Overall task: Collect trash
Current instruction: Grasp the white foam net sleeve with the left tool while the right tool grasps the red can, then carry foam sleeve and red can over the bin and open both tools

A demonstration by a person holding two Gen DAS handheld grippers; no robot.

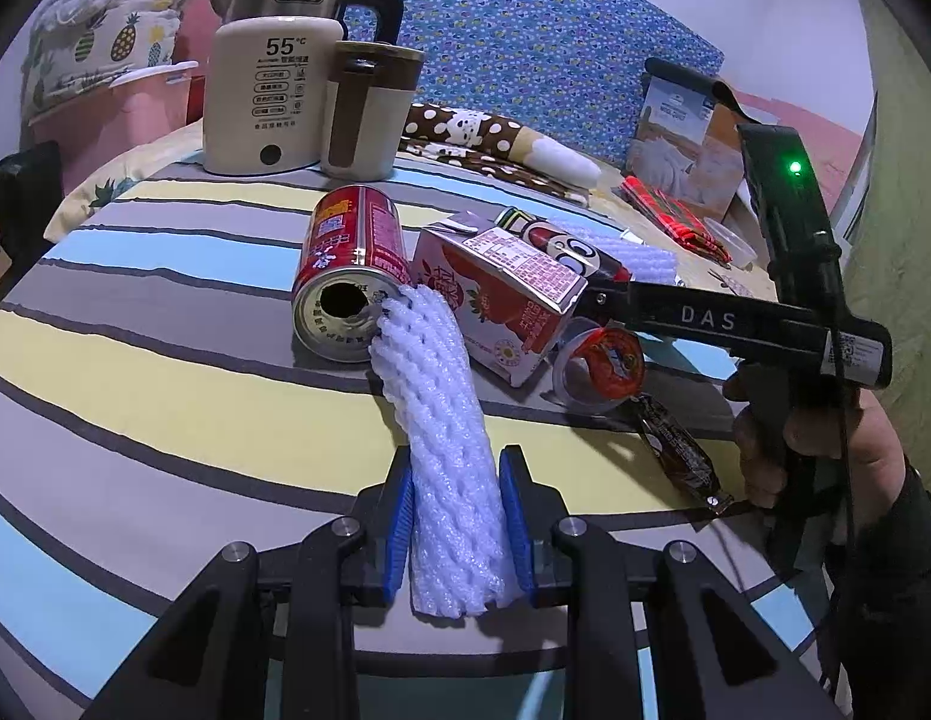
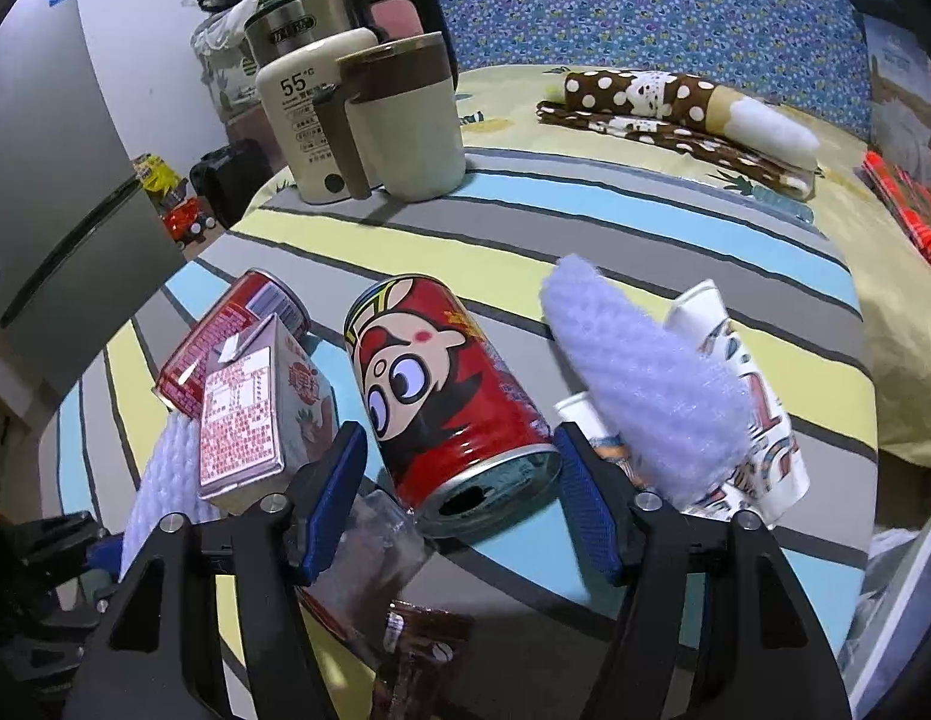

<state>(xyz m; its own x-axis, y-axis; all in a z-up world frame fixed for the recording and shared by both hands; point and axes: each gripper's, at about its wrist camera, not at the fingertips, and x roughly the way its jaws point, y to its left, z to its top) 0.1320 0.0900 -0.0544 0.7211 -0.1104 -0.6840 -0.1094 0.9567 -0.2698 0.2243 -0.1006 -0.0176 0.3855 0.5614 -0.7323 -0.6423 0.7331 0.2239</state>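
A white foam net sleeve [image 1: 441, 396] lies on the striped bed cover with its near end pinched between the blue pads of my left gripper [image 1: 457, 516]. Its far end rests against a red can [image 1: 351, 264] lying on its side. Beside that can are a strawberry milk carton [image 1: 501, 294], a red-lidded jelly cup [image 1: 603, 366] and a brown wrapper [image 1: 681, 450]. My right gripper [image 2: 462, 498] stands open around a red cartoon can [image 2: 453, 396], with a gap showing at its left pad. A second foam net [image 2: 645, 396] and a crumpled paper cup [image 2: 753, 408] lie to the right.
A cream kettle [image 1: 267, 102] and a brown-rimmed mug [image 1: 369, 114] stand at the back of the bed. Folded polka-dot cloth [image 2: 663, 102], a box [image 1: 681, 138] and red plaid fabric [image 1: 675, 216] lie at the back right. A grey fridge [image 2: 51, 180] stands beyond the bed's left edge.
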